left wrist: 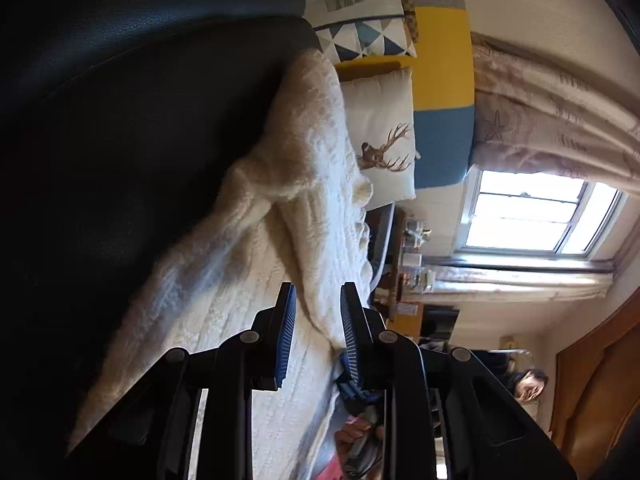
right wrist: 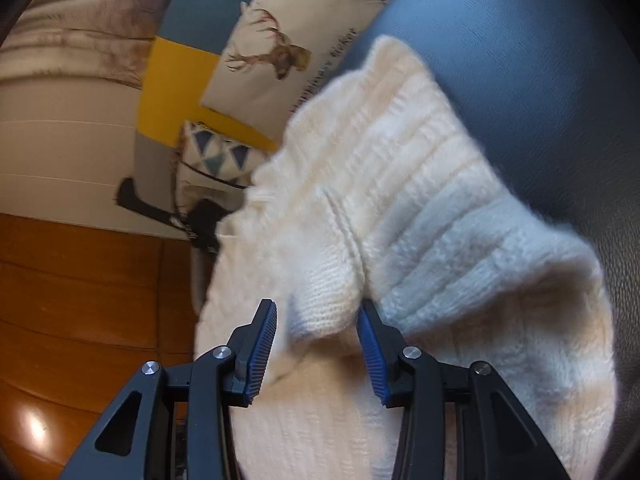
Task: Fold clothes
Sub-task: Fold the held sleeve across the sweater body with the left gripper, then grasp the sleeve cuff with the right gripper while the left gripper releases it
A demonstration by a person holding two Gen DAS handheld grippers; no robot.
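Note:
A cream knitted sweater (left wrist: 312, 128) lies spread over a dark leather sofa seat (left wrist: 160, 120). In the left wrist view my left gripper (left wrist: 319, 288) hovers low over it with its blue pads apart. A raised fold runs down beside the right pad, and nothing is pinched. In the right wrist view the sweater (right wrist: 420, 200) fills the centre. My right gripper (right wrist: 318, 306) straddles a bunched fold of it. The right pad touches the knit, a shadowed gap remains at the left pad, and the jaws stand apart.
A deer-print pillow (left wrist: 380, 120) (right wrist: 288, 40) and a triangle-pattern pillow (left wrist: 368, 36) (right wrist: 216, 152) lean at the sofa's end. A hand (left wrist: 352, 432) shows under my left gripper. A second person (left wrist: 528, 386) sits near a wooden door. A wooden floor (right wrist: 80, 300) lies beside the sofa.

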